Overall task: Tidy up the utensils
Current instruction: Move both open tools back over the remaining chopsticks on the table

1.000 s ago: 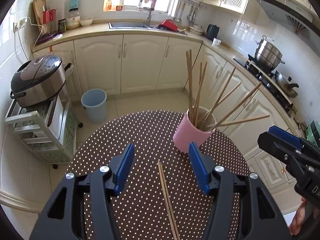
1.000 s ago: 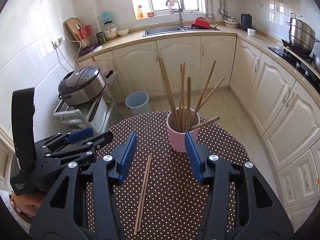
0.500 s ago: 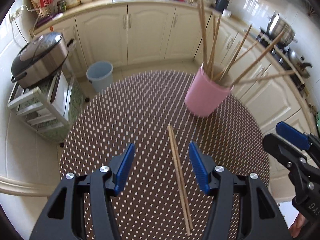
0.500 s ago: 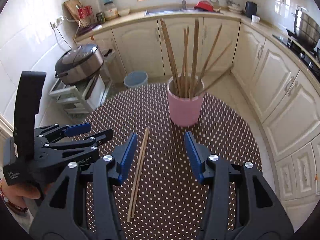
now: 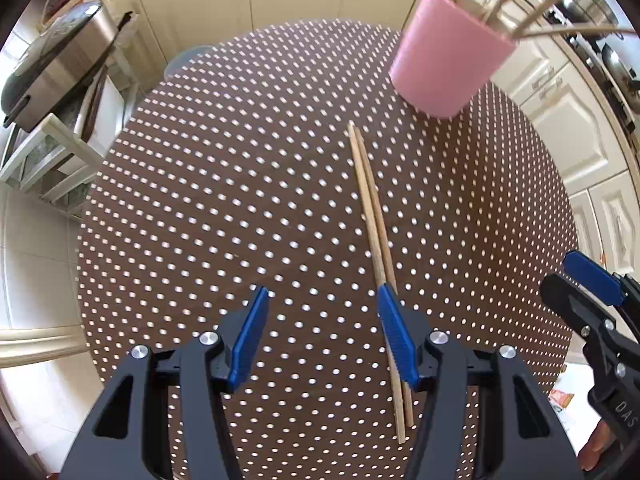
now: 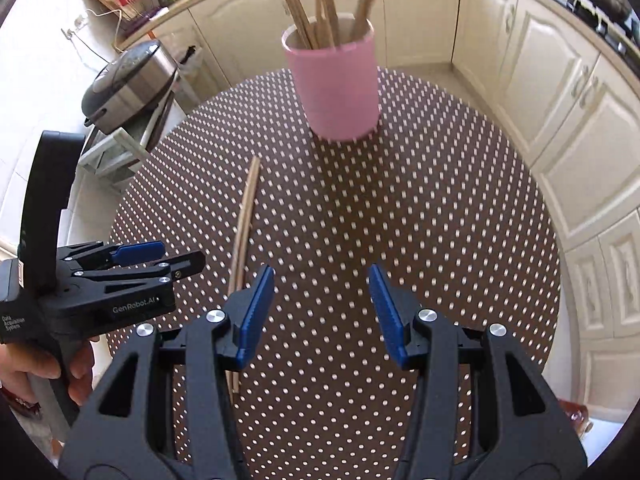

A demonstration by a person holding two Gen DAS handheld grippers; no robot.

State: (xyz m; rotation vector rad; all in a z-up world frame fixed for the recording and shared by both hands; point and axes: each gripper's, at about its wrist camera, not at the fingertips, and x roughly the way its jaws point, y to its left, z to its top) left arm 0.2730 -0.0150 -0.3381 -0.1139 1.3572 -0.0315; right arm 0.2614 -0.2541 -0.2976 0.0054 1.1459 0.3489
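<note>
Chopsticks (image 5: pixel 374 216), a loose pair, lie side by side on the brown dotted table (image 5: pixel 224 200), running lengthwise away from both claws. Furthest left of the claws stands a rice cooker (image 5: pixel 56 68) on a rack beyond the table edge. The left gripper (image 5: pixel 322 300) tips steeply down over the table, jaws apart and empty; the pair runs ahead of it and passes under its right blue finger (image 5: pixel 394 332), whether touching I cannot tell. The right gripper (image 6: pixel 320 280) also points steeply down, jaws apart with nothing between them; the chopsticks lie just off its left finger. Ahead of it, slightly right, a pink cup (image 6: pixel 334 88) holds more chopsticks upright. A hand (image 6: pixel 24 372) grips the left tool's handle.
</note>
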